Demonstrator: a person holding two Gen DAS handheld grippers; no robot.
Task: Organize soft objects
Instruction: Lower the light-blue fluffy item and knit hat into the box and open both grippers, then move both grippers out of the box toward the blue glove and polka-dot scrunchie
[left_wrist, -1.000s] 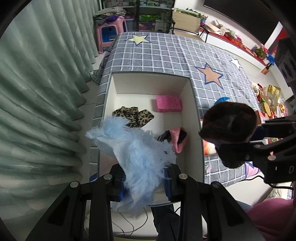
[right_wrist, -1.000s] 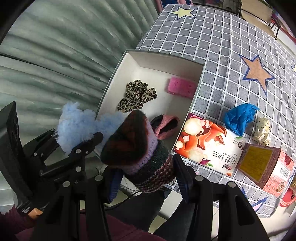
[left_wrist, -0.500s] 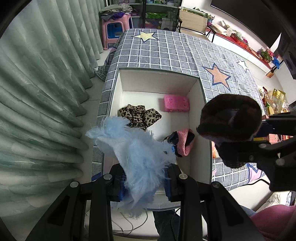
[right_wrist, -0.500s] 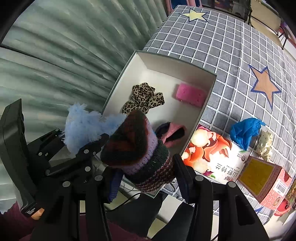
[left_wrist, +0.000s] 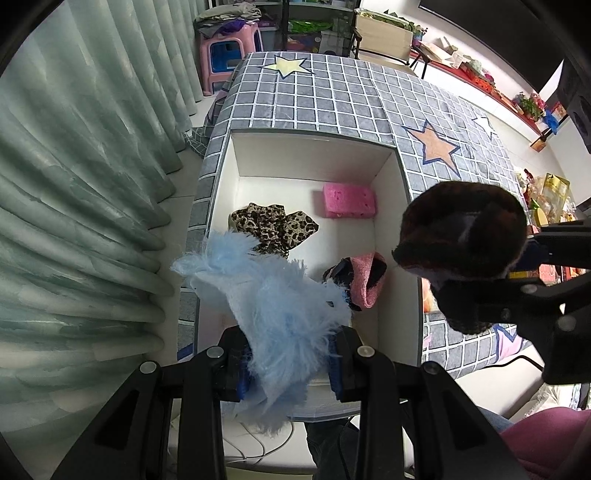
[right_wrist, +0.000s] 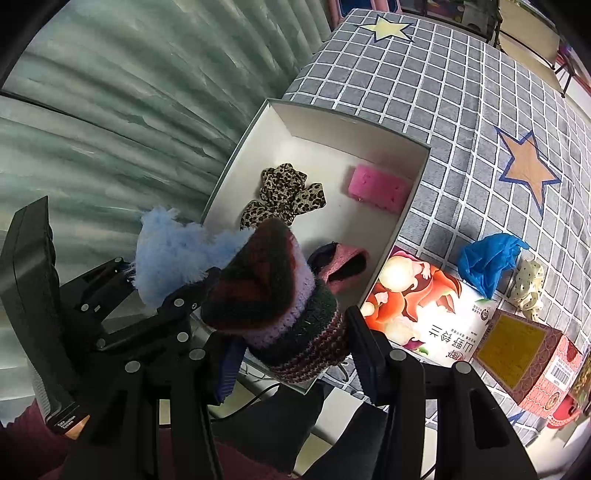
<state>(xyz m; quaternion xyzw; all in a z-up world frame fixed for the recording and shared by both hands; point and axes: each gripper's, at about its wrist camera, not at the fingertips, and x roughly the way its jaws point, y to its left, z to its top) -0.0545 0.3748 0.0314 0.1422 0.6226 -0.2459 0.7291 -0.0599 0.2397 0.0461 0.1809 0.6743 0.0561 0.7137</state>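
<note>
My left claw (left_wrist: 291, 363) still grips the blue fluff (left_wrist: 273, 306), my right claw (right_wrist: 291, 354) the knit hat (right_wrist: 273, 295); the box (left_wrist: 388, 236) now looks nearer at twelve o'clock.

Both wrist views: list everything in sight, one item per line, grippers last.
box: 1, white, open, on the table
tablecloth: 1, grey grid with stars
sponge: 1, pink, in box
leopard scrunchie: 1, in box
pink sock: 1, in box
blue bag: 1, on table
spotted scrunchie: 1, cream, beside blue bag
printed packet: 1, beside box
red carton: 1, near table edge
curtain: green
left gripper: shut on blue fluffy item
right gripper: shut on knitted hat
</note>
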